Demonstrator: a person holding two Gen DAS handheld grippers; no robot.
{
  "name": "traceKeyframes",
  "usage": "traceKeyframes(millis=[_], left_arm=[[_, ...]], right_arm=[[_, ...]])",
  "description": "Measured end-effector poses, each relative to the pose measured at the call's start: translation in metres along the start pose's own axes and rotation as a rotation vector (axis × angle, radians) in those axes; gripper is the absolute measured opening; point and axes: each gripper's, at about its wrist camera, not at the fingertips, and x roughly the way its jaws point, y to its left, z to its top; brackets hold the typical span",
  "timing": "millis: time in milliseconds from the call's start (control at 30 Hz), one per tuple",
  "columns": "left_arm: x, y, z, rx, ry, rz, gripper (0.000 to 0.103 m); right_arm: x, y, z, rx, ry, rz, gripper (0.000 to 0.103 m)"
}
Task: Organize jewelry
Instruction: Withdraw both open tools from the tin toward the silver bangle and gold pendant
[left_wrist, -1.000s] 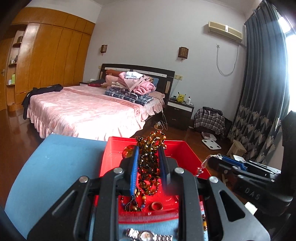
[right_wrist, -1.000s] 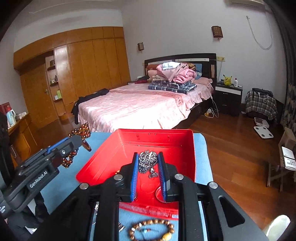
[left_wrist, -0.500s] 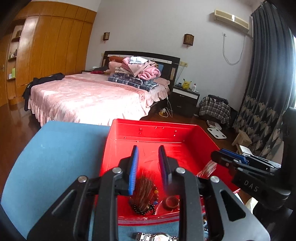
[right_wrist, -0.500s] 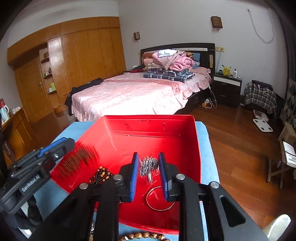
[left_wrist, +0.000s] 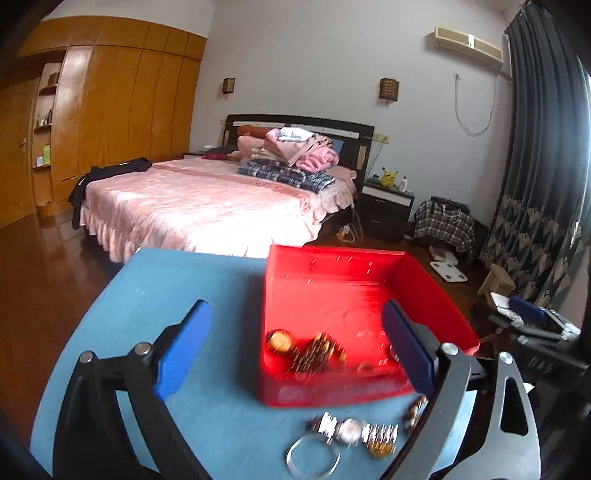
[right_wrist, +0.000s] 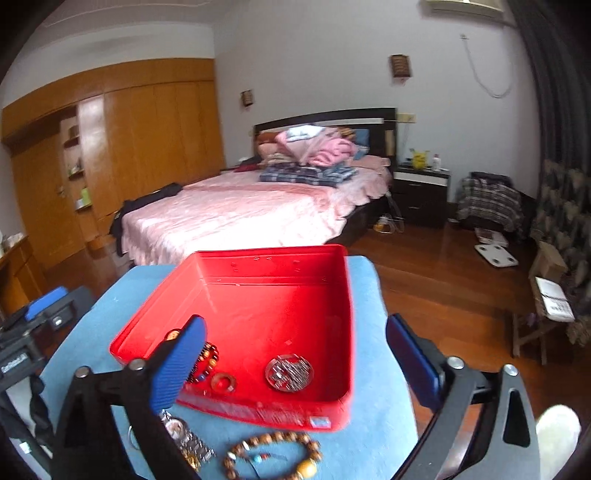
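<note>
Both grippers stand wide apart with nothing between their blue pads: the left gripper (left_wrist: 295, 347) and the right gripper (right_wrist: 293, 354) hover at the near edge of the red tray (right_wrist: 343, 295) on the blue table (right_wrist: 380, 424). Inside the tray lie a silver chain heap (right_wrist: 290, 372), a brown ring (right_wrist: 223, 382) and dark beads (left_wrist: 317, 352). Just before the tray's near wall lie a watch (left_wrist: 351, 431), a thin bangle (left_wrist: 312, 458) and a wooden bead bracelet (right_wrist: 273, 456).
</note>
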Motion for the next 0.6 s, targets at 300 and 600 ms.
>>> traceKeyframes(millis=[300,600], left_arm=[[-0.023,0.006,-0.040,0.003,0.064,0.045,0.093],[-0.024,0.002,-0.075,0.008,0.143,0.041,0.094]], right_arm=[[-0.032,-0.008,-0.037,0.031,0.011,-0.050,0.097],[-0.046,-0.013,-0.063,0.046,0.045,-0.058,0.097]])
